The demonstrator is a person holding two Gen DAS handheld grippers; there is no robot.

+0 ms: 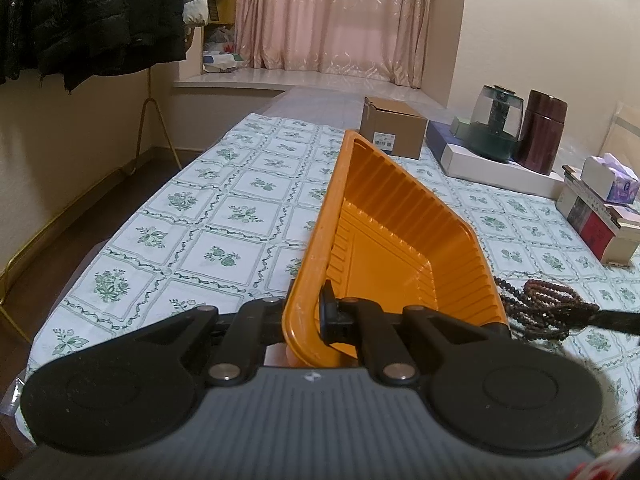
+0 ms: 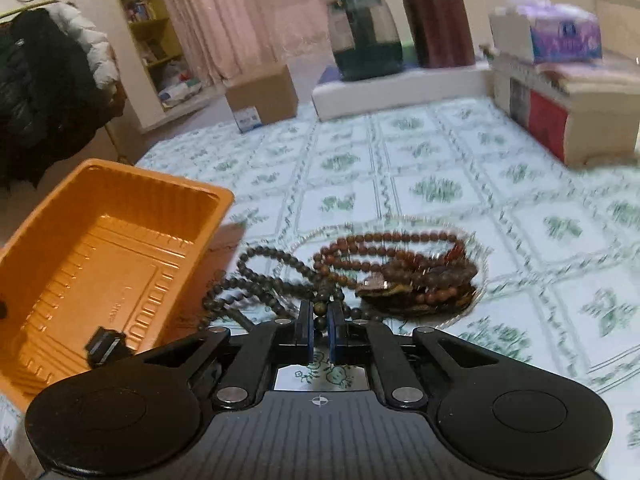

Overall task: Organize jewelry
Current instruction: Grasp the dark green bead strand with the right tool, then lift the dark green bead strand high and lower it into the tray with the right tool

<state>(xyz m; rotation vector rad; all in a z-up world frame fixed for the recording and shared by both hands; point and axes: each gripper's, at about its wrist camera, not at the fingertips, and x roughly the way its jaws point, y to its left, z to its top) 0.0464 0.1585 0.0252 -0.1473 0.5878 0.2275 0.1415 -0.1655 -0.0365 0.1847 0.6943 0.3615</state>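
My left gripper (image 1: 304, 308) is shut on the near rim of an orange plastic tray (image 1: 400, 220), which it holds tilted above the flowered tablecloth. The tray (image 2: 100, 248) has nothing in it, and one left finger (image 2: 106, 344) shows inside it in the right wrist view. To its right lies a heap of jewelry: a dark bead strand (image 2: 260, 276), brown bead bracelets (image 2: 400, 256) and a thin clear strand around them. My right gripper (image 2: 320, 320) is shut on the dark bead strand, with beads caught between its pads. The brown beads (image 1: 548, 300) also show in the left wrist view.
At the back of the table stand a cardboard box (image 1: 394, 128), a glass kettle (image 1: 496, 124) and a brown flask (image 1: 542, 136) on a flat white box. A tissue box (image 1: 612, 184) rests on stacked books (image 1: 596, 228) at the right. Dark coats (image 1: 80, 12) hang beyond the table's left edge.
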